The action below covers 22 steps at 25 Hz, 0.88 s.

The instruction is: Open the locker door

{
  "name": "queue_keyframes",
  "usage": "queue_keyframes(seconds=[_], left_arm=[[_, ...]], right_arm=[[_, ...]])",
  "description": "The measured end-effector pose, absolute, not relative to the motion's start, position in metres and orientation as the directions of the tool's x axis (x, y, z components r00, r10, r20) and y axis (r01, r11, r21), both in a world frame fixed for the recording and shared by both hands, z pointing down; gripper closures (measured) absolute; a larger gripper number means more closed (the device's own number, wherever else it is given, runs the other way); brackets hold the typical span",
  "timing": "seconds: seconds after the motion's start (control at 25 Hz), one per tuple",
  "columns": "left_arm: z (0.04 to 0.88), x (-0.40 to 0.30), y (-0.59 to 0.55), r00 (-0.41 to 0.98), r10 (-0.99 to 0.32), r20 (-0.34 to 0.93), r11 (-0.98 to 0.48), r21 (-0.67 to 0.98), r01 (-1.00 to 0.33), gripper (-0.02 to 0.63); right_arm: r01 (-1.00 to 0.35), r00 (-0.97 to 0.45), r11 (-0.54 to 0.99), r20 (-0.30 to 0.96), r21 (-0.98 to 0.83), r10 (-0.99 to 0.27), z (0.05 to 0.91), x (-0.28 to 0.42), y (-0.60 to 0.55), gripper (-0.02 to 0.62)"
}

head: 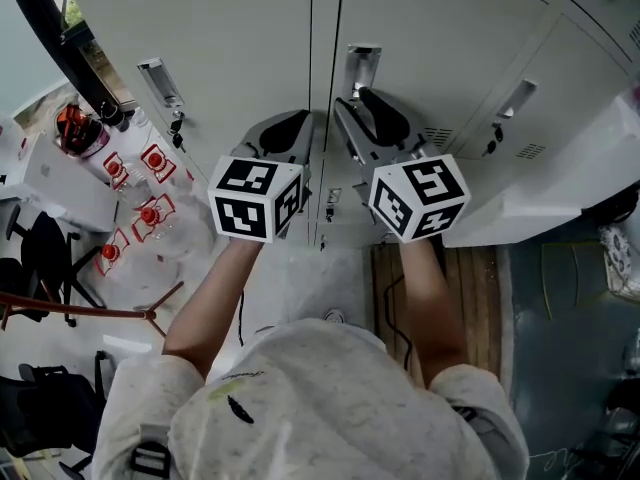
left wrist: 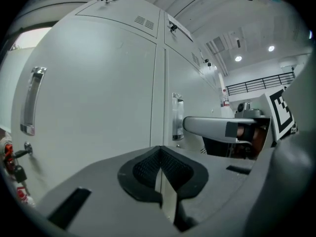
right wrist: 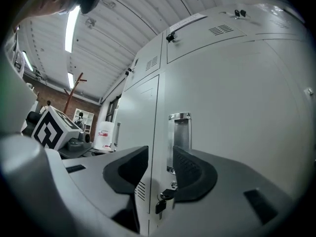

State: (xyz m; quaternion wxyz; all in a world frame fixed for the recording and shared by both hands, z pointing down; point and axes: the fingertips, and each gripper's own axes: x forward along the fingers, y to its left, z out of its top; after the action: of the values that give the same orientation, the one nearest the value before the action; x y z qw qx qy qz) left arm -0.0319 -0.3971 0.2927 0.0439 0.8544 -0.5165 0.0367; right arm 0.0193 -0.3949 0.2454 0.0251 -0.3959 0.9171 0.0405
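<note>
The grey locker door (head: 440,38) stands shut, with a chrome handle (head: 362,68) near its left edge and a key (head: 330,205) in the lock below. In the right gripper view the handle (right wrist: 179,139) and the key (right wrist: 163,200) lie just past my right gripper (right wrist: 160,154), which is open with nothing between its pads. It hangs a little short of the door (right wrist: 237,112). My left gripper (left wrist: 160,169) is shut and empty, pointed at the seam left of the handle (left wrist: 177,117). Both the left gripper (head: 298,120) and the right gripper (head: 358,103) hover side by side before the lockers.
The neighbouring locker door (left wrist: 94,98) has its own handle (left wrist: 32,100) and keys (head: 177,128). A white panel (head: 560,188) juts out at the right. Bottles with red caps (head: 150,213) and black chairs (head: 40,258) stand on the left. A wooden strip (head: 470,288) lies underfoot.
</note>
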Motion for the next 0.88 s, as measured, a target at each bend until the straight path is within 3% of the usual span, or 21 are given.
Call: queue_keyframes(seconds=[0.28, 0.88], left_arm=[[0.291, -0.041, -0.403, 0.431, -0.896, 0.102, -0.430, 0.036, -0.902, 0.600], [0.291, -0.066, -0.398, 0.403, -0.909, 0.104, -0.402, 0.035, -0.915, 0.600]], right_arm=[[-0.709, -0.706, 0.702, -0.055, 0.071, -0.707, 0.247, 0.011, -0.409, 0.433], [-0.702, -0.711, 0.712, -0.071, 0.013, -0.700, 0.245, 0.001, -0.413, 0.426]])
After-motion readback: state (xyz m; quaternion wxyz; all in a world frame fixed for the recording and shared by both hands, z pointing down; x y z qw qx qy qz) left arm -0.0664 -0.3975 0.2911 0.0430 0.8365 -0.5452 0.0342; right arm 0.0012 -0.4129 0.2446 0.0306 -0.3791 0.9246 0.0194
